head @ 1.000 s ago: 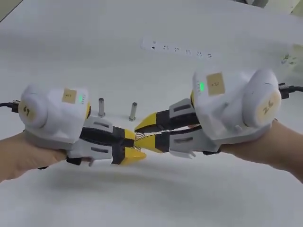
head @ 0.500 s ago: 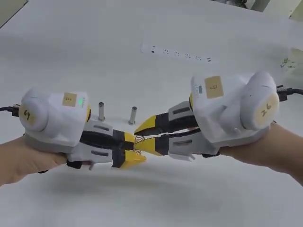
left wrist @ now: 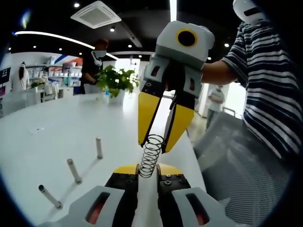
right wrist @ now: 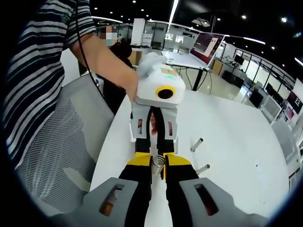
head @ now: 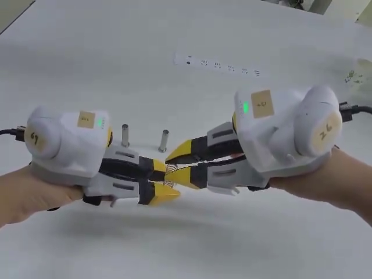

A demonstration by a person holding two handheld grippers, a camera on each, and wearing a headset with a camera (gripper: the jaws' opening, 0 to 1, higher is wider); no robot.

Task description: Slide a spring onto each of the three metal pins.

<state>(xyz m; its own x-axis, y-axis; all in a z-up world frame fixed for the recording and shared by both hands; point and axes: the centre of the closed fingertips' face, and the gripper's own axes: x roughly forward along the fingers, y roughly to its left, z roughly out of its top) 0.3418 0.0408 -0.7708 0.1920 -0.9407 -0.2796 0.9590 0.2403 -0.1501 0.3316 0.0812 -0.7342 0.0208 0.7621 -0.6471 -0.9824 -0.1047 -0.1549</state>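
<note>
A small steel spring (head: 170, 175) hangs over the white table between the two grippers, which meet tip to tip. My left gripper (head: 161, 181) comes in from the left and is shut on one end of the spring (left wrist: 150, 157). Opposite it, my right gripper (head: 185, 164) is shut on the other end of the spring (right wrist: 158, 165). Three bare metal pins (left wrist: 99, 147) (left wrist: 73, 170) (left wrist: 49, 196) stand upright on the table. Two of these pins (head: 125, 134) (head: 164, 140) rise just behind the jaws.
A white power strip (head: 216, 63) lies on the table further back. The white table (head: 116, 58) stretches wide around the pins. A person in a striped shirt (left wrist: 265, 85) holds both grippers, and a grey mesh chair (right wrist: 61, 142) stands at the table's near edge.
The grippers stay jaw to jaw on the spring. The left one has edged slightly toward the right one; the pins stand as before.
</note>
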